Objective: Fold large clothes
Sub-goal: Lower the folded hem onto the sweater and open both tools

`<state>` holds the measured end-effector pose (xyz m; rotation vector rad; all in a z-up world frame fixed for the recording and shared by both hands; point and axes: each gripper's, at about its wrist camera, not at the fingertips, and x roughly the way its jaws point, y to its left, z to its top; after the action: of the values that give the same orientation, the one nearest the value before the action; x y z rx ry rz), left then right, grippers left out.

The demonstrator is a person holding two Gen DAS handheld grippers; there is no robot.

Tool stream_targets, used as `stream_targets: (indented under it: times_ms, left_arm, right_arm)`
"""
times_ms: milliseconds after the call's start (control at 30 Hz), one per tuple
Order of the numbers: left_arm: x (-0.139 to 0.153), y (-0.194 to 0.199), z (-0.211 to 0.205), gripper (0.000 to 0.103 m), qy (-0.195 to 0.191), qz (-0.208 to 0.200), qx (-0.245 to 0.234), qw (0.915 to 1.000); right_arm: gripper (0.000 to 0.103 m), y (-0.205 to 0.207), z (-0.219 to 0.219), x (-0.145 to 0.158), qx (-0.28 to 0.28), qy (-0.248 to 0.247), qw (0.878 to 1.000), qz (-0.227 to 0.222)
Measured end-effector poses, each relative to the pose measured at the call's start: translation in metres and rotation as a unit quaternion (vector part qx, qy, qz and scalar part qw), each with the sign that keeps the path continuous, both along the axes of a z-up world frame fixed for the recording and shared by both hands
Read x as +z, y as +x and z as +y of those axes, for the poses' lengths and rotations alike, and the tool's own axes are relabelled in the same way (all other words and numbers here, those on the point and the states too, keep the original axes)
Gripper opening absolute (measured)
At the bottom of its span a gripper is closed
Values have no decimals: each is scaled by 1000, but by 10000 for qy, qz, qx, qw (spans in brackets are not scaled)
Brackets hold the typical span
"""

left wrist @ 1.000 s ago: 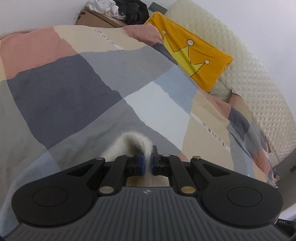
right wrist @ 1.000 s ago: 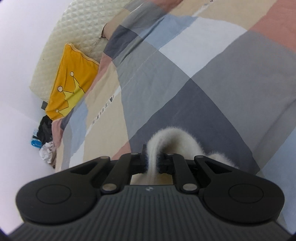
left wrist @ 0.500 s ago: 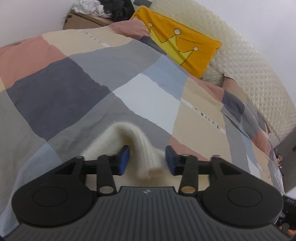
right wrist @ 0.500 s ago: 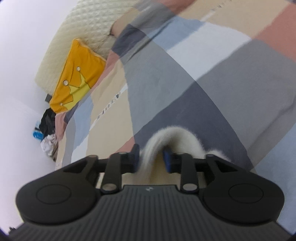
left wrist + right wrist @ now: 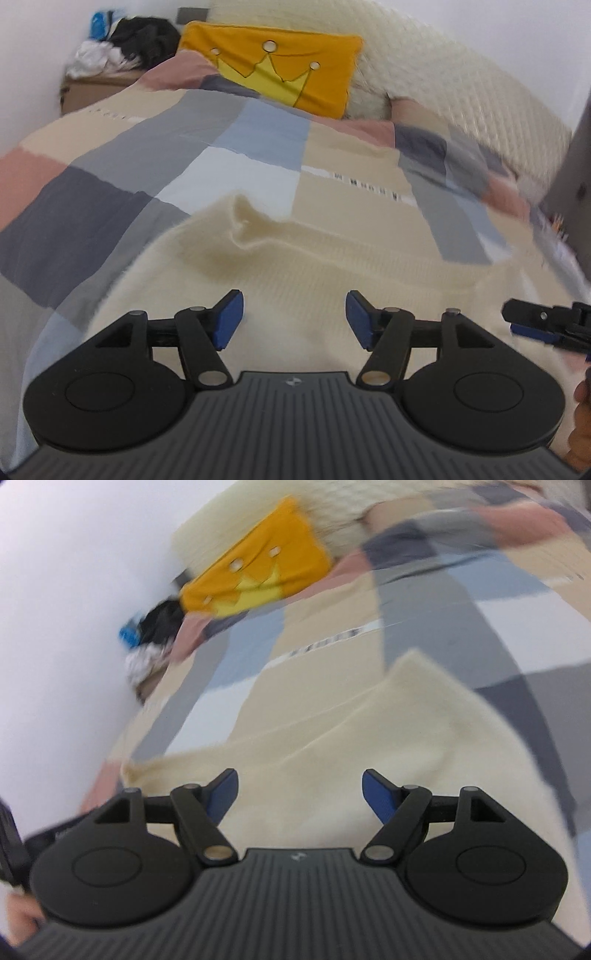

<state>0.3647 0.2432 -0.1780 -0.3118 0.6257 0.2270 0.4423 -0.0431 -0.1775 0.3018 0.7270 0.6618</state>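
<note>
Your left gripper (image 5: 293, 317) has just been opening: its blue pads (image 5: 229, 319) now stand wide apart with nothing between them, above the cream sweater (image 5: 314, 266). Your right gripper (image 5: 299, 795) has also just been opening; its pads (image 5: 380, 797) are spread and grip nothing, with the same sweater (image 5: 351, 746) below them.

In the left wrist view the sweater lies across the lower centre of the frame on the patchwork bedspread (image 5: 229, 147), with a raised pucker of cloth near the middle. The right gripper's tip (image 5: 546, 321) shows at the right edge, and part of a hand (image 5: 581, 424) at the lower right corner.

In the right wrist view, which is blurred, the sweater fills the lower centre and right, on the bedspread (image 5: 498, 602). The yellow crown pillow (image 5: 273, 70) sits at the top centre of the left view and the upper middle (image 5: 255, 576) of the right view, against the quilted headboard (image 5: 461, 96).
</note>
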Motion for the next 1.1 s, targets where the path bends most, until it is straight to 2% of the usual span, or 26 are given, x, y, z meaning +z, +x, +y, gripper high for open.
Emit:
stream_targets:
  times_ms: [67, 100, 233, 433, 533, 633, 767, 967, 1100]
  left_arm:
    - [-5, 3, -1, 67, 145, 72, 25, 9999]
    - [-9, 4, -1, 67, 239, 121, 61, 9996]
    - [-20, 8, 8, 67, 503, 344, 324, 9976]
    - [-24, 11, 22, 67, 709, 498, 529, 9948]
    - [-31, 15, 27, 67, 635, 663, 514, 9944]
    - [-34, 16, 31, 67, 513, 721, 497, 9948]
    - [-33, 15, 30, 67, 539, 705, 473, 9949]
    - [-19, 0, 23, 67, 499, 613, 492, 9957]
    - [-4, -29, 13, 67, 479, 454, 498, 9966]
  right_arm:
    - [71, -1, 8, -4, -13, -277, 9995, -124]
    - [63, 0, 10, -7, -96, -428, 9989, -192]
    - [47, 7, 4, -15, -392, -742, 9962, -240]
    - [45, 16, -4, -18, -758, -1101, 9908, -227]
    - [46, 19, 2, -25, -922, -1813, 9787, -282]
    - [46, 29, 0, -41, -804, -1767, 9810, -31]
    - [47, 31, -5, -42, -795, -1643, 9832, 6]
    - [48, 18, -7, -30, -861, -1439, 9858, 28]
    - [48, -3, -10, -15, -776, -1216, 9895, -47]
